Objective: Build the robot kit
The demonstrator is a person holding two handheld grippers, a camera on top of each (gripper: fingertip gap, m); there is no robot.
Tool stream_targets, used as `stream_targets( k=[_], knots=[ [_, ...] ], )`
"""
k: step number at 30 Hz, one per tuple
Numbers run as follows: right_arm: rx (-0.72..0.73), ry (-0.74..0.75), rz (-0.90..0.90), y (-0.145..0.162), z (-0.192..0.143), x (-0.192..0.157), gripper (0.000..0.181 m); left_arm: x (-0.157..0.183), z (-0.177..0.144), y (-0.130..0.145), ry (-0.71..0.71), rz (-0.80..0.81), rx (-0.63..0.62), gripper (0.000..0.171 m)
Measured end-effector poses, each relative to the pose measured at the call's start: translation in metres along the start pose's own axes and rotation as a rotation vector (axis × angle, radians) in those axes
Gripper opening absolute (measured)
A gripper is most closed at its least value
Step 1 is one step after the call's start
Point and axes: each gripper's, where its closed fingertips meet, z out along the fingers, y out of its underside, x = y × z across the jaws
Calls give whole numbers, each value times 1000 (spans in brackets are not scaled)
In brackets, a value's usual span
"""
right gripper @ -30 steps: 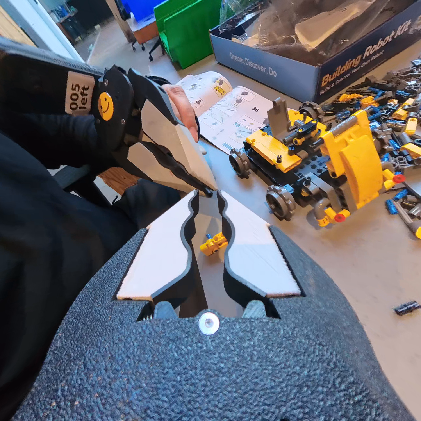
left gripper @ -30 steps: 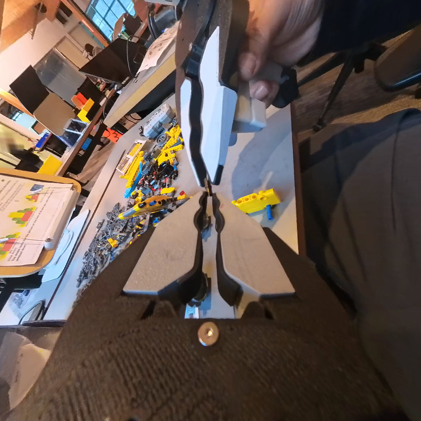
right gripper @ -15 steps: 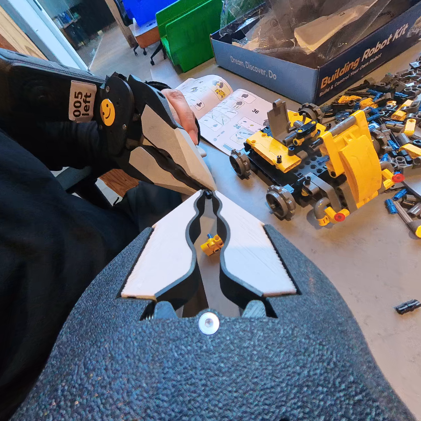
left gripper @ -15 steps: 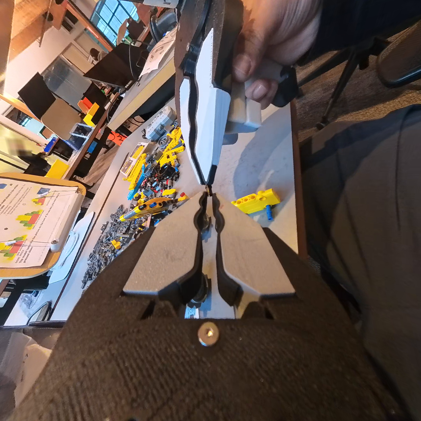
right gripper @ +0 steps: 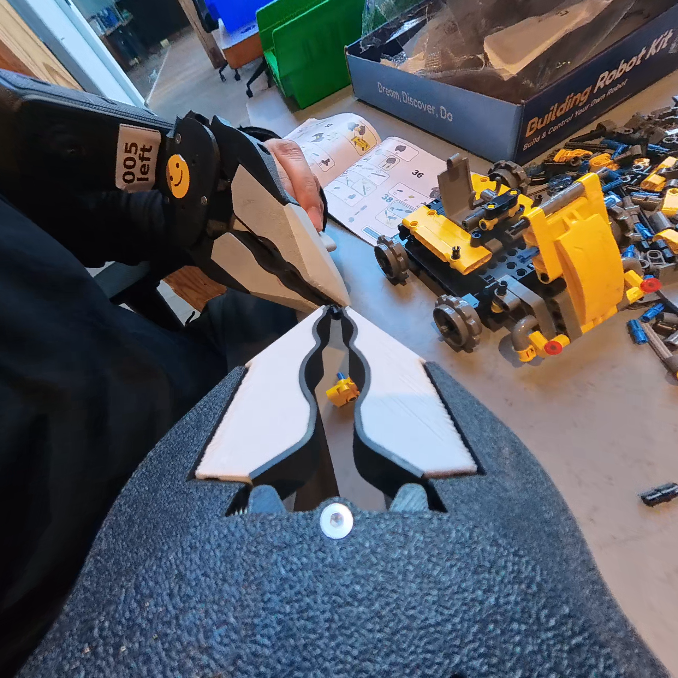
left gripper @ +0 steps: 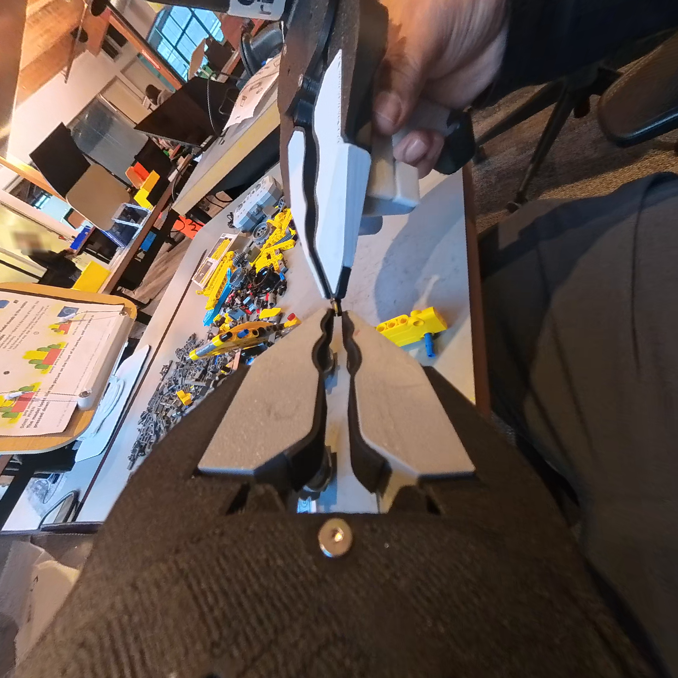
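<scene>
1. Hanging above the grey table [right gripper: 550, 422], near its edge, a small black pin [right gripper: 334, 312] sits where the two grippers meet tip to tip
2. The right gripper [right gripper: 334, 316] has its fingers drawn almost together, clamped on one end of the pin; only a narrow wavy gap shows behind the tips
3. The left gripper [left gripper: 335, 314] comes in from the other side with its fingers likewise closed to a slit on the same pin, so both appear to grip it at once
4. A hand [left gripper: 433, 62] squeezes the right gripper's handle, seen in the left wrist view
5. Directly beneath the pin, a small yellow beam with a blue peg [right gripper: 343, 392] lies alone on the table, touched by neither gripper
6. Further out stands a part-built yellow and black vehicle [right gripper: 513, 264] with gear-like wheels fitted and a grey seat upright; it looks well advanced but not complete
7. An open instruction booklet [right gripper: 367, 172] lies just beside the vehicle
8. A heap of loose black, blue and yellow parts [right gripper: 645, 190] lies unused beyond the vehicle, and one black connector [right gripper: 658, 493] lies apart
9. A dark blue kit box [right gripper: 477, 91] stands at the far edge, with green bins [right gripper: 308, 47] behind
</scene>
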Motion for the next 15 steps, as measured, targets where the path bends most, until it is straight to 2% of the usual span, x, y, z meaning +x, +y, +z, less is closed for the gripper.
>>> stream_targets(
  k=[6,11,15],
  knots=[
    [49,-10,-41,-2,-4,-3,4,1,1,-5,43,-124,38,3],
    [106,48,-74,-7,-13,3,4,-5,0,-7,82,-283,67,24],
    [150,97,-132,-8,-22,4,4,-4,-1,-6,115,-366,67,29]
  ],
)
